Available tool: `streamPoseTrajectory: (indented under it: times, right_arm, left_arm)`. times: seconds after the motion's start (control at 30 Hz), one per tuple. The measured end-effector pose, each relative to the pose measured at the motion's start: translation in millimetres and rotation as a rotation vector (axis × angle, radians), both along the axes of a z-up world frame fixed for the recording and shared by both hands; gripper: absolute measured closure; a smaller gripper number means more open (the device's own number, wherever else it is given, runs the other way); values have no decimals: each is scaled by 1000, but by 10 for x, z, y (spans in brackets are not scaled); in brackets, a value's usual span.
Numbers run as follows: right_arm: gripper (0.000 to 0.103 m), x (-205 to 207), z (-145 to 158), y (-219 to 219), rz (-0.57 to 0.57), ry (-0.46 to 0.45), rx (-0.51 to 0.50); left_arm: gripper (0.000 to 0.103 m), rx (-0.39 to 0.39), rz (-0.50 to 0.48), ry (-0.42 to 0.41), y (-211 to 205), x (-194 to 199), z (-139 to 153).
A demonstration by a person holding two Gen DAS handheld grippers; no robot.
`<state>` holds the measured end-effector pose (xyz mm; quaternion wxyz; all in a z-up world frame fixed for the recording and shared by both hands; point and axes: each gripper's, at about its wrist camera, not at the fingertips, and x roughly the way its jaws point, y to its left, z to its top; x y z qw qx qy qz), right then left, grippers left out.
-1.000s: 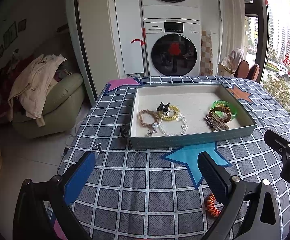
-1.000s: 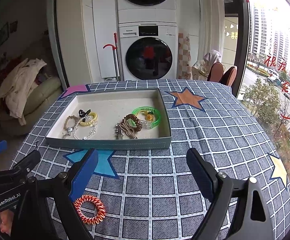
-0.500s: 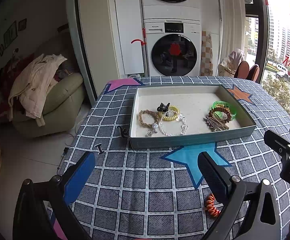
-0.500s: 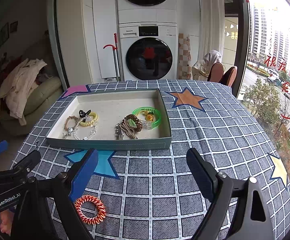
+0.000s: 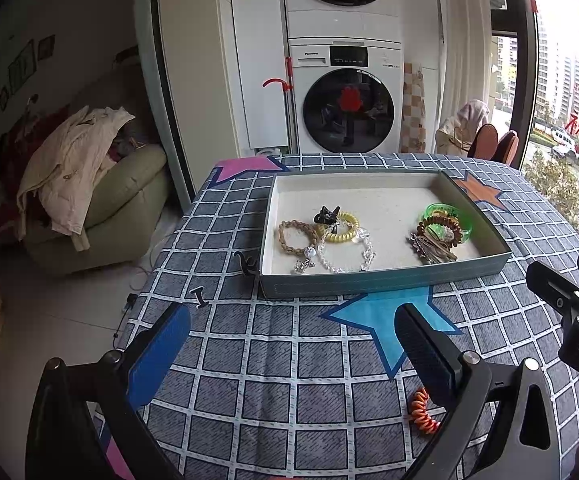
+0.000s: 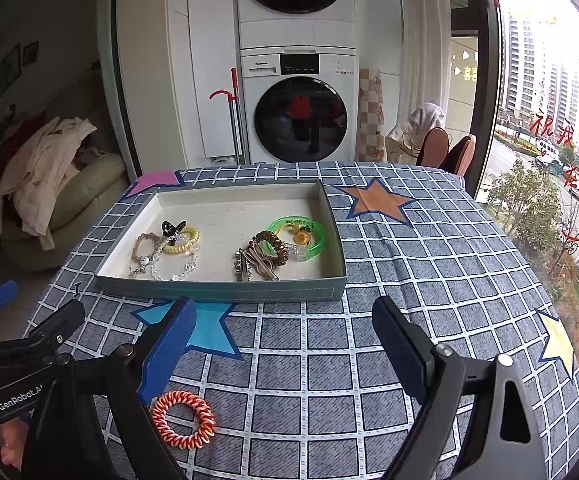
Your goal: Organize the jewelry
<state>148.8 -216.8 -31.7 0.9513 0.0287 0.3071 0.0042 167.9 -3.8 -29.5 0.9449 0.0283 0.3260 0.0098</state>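
The orange hair tie point(image 6: 183, 419) lies flat on the counter point(image 6: 429, 280), low and left in the right view. The right tool point(image 6: 285, 346) is spread wide and empty, its left pad just above the tie. The tray point(image 6: 225, 290) sits higher up in the frame.

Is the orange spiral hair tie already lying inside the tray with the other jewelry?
No. The orange spiral hair tie lies on the checked tablecloth, near the right gripper, well outside the tray.

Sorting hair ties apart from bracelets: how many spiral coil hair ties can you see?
3: the orange coil tie on the tablecloth outside the tray, the yellow coil tie in its left half, the brown coil tie in its right half. Others may be hidden.
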Motion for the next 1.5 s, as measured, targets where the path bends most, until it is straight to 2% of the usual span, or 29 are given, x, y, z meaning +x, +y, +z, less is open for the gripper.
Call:
streamPoseTrajectory:
  times: [1.5]
  right_arm:
    - [12, -16, 20, 12, -1, -10, 5]
  left_arm:
    - [0, -1, -2, -1, -9, -13, 15]
